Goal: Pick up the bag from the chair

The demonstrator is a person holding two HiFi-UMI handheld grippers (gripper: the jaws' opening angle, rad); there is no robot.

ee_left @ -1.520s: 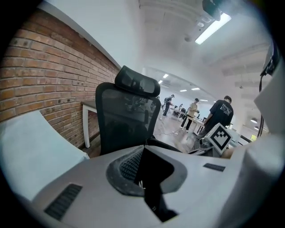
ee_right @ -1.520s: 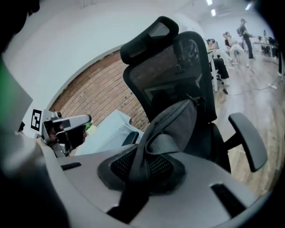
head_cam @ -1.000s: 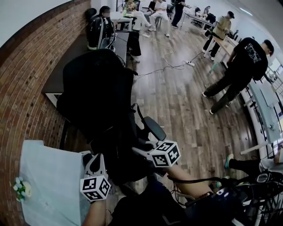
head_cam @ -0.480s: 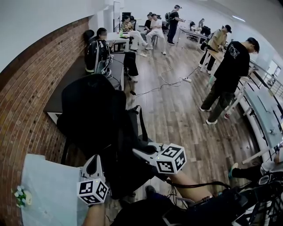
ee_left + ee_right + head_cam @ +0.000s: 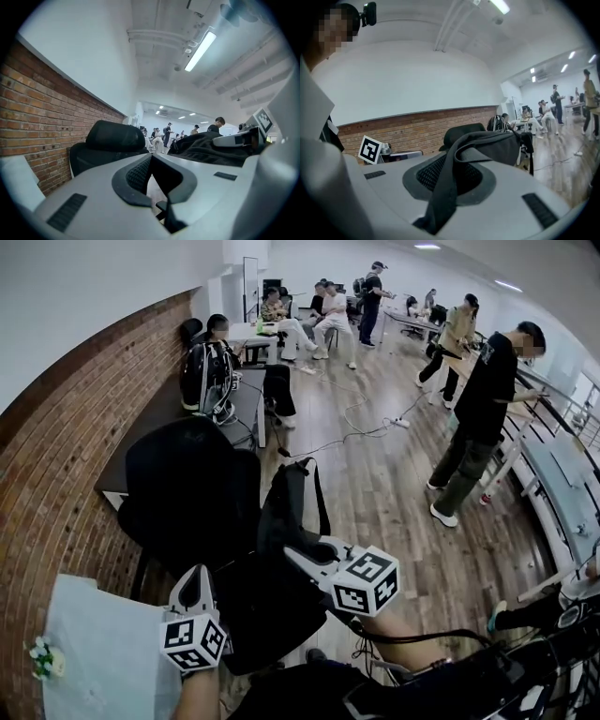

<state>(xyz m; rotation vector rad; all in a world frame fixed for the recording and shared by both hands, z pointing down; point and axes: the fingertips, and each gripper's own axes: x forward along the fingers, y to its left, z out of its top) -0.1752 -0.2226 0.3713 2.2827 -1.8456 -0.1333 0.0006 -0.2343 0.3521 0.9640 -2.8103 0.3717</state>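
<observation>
The black bag (image 5: 281, 521) hangs in front of the black office chair (image 5: 183, 484), lifted above its seat. My right gripper (image 5: 292, 553) is shut on the bag's black strap (image 5: 446, 187), which runs between its jaws and up to the bag (image 5: 501, 145). The left gripper (image 5: 192, 571) is beside the bag's lower left, its tips together with nothing between them. In the left gripper view, the left gripper (image 5: 151, 157) points level at the chair's headrest (image 5: 112, 138), with the bag (image 5: 206, 147) to its right. The seat is hidden by the bag.
A white table (image 5: 103, 643) with small flowers (image 5: 42, 657) stands at the lower left against the brick wall (image 5: 56, 474). Behind the chair a dark desk (image 5: 169, 409) carries a backpack (image 5: 206, 376). People (image 5: 478, 418) stand on the wooden floor, where a cable (image 5: 356, 418) lies.
Both grippers have risen. The bag has come up with the right gripper, and its top and strap loop now stand higher in front of the chair back.
</observation>
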